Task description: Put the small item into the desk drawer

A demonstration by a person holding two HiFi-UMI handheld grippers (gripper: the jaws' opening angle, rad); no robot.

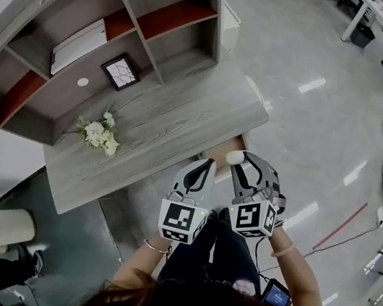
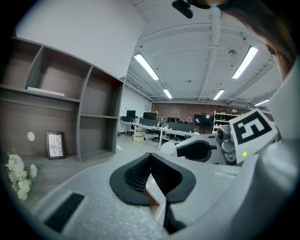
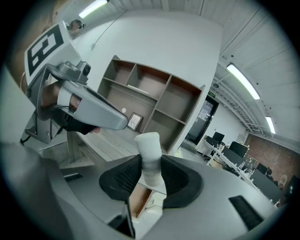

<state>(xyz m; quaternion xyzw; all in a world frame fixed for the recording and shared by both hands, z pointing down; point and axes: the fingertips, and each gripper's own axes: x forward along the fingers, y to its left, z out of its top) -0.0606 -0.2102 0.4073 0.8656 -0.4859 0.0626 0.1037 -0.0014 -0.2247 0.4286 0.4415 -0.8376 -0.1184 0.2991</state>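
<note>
Small white cylindrical item (image 3: 148, 143) is clamped upright between the dark pads of the right gripper (image 3: 150, 161); its rounded top sticks out past the jaw tips. Jaws are spread only as wide as the item, pads pressed on both of its sides. The item is held in the air off the near right end of the grey wood-grain desk (image 1: 167, 122), not touching it.

Wood-lined desk drawer (image 3: 139, 199) is seen pulled open directly below the right jaws in the right gripper view. The item is above it, not inside.

Left gripper (image 2: 150, 157) is just beside the right one, on its left, at about the same height. Its jaw tips are brought together and nothing is gripped. A strip of the drawer is visible through the gap behind the tips.

Farther out on the desk:
- bunch of white flowers (image 1: 97, 132) lying near the left end
- small dark-framed picture (image 1: 121, 71) leaning at the back
- grey shelf unit with red-brown panels (image 1: 164, 16) standing along the far edge, with a flat white sheet-like object (image 1: 80, 45) on one shelf

An open office with rows of desks and monitors is seen to the right, across the glossy floor (image 1: 297, 94).
</note>
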